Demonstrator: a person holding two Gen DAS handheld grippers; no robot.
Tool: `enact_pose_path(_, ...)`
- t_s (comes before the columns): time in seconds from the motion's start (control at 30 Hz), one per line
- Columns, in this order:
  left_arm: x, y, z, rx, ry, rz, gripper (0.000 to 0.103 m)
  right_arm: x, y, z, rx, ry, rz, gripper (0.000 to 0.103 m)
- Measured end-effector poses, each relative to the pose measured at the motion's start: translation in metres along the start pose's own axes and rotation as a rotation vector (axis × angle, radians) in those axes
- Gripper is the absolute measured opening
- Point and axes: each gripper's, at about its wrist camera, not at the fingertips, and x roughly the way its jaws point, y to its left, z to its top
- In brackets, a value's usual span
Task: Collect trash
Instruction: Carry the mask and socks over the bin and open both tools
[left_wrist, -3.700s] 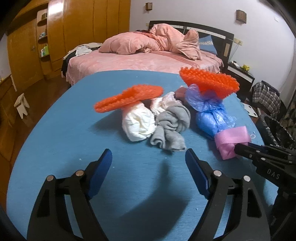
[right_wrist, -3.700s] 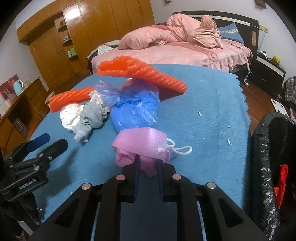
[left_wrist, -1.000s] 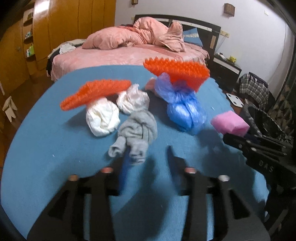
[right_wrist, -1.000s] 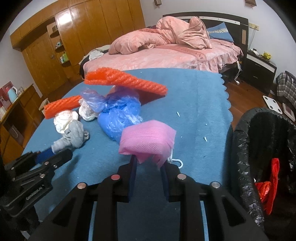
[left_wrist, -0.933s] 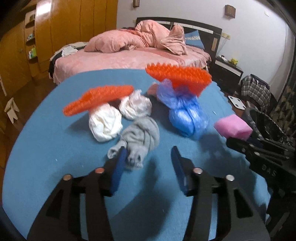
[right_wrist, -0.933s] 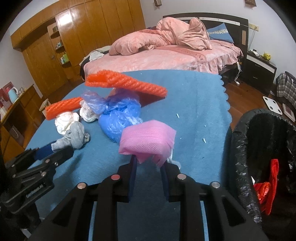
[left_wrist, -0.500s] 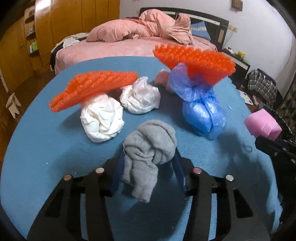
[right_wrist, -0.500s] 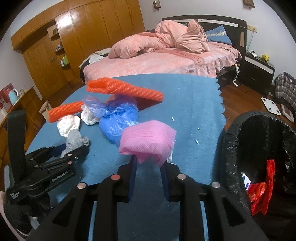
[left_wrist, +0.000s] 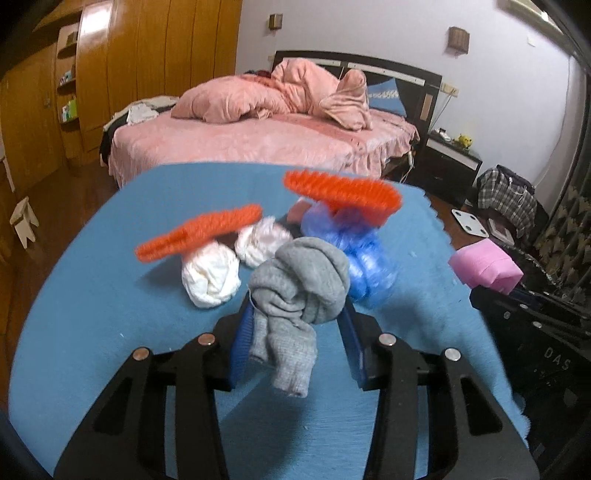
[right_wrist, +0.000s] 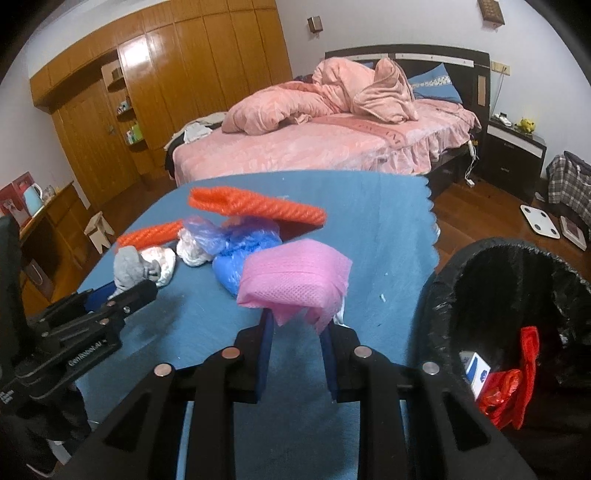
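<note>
Left gripper (left_wrist: 295, 332) fingers clamp the grey sock (left_wrist: 299, 291); right gripper (right_wrist: 297, 339) fingers pinch the pink mask (right_wrist: 293, 275).

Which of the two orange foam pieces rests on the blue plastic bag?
The larger orange foam piece, farther from the left gripper, rests on the blue plastic bag.

Knotted grey fabric sock (left_wrist: 301, 291) hangs pinched between the left fingers (left_wrist: 242, 339); crumpled pink mesh-foam wrap (right_wrist: 293, 282) sits clamped between the right fingers (right_wrist: 265, 347).

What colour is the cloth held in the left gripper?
Grey; the cloth in the left gripper shows best in the left wrist view.
</note>
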Motion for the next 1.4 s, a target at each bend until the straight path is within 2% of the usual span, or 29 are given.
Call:
enact_pose_path(0.4, -0.026, -0.032, 0.016, 0.036, -0.057, -0.038, 0.042, -0.041, -0.01, 0.011, 0.002, -0.083, 0.003, 0.025)
enact_pose_path(0.77, -0.041, -0.061, 0.019, 0.072, -0.084, -0.088, 0.042, -0.073, -0.03, 0.008, 0.018, -0.135, -0.033, 0.025)
enact_pose_path(1.1, -0.048, -0.098, 0.017, 0.116, -0.099, -0.145, 0.042, -0.101, -0.067, 0.001, 0.06, -0.174, -0.1, 0.025)
enact_pose_path(1.4, -0.048, -0.152, 0.023, 0.184, -0.105, -0.233, 0.042, -0.125, -0.112, -0.008, 0.108, -0.193, -0.177, 0.025)
